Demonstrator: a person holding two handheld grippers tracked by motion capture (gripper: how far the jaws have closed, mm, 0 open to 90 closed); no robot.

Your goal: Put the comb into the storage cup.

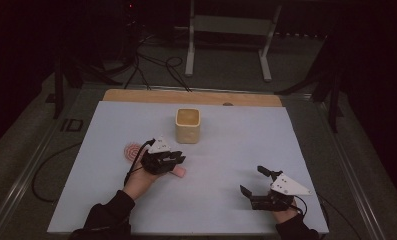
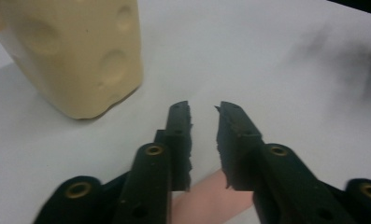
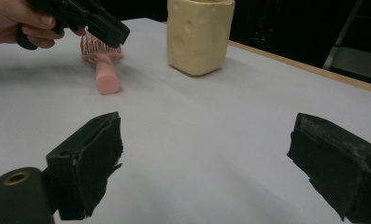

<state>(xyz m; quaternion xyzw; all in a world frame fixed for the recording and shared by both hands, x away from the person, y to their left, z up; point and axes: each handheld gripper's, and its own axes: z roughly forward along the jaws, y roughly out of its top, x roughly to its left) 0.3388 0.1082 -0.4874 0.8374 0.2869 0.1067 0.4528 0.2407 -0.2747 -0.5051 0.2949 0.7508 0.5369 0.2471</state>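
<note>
A pink hairbrush lies on the white sheet, its round bristle head to the left and its handle pointing right. My left gripper hangs just over the handle. In the left gripper view its jaws stand a narrow gap apart, with the pink handle low between them and no pad seen pressing on it. The right gripper view shows that gripper above the brush. My right gripper rests near the front right, jaws wide open and empty.
A cream cup with dimpled sides stands upright behind the brush, close ahead of the left jaws. The table's wooden back edge runs behind it. Cables and a metal stand's legs are on the floor beyond.
</note>
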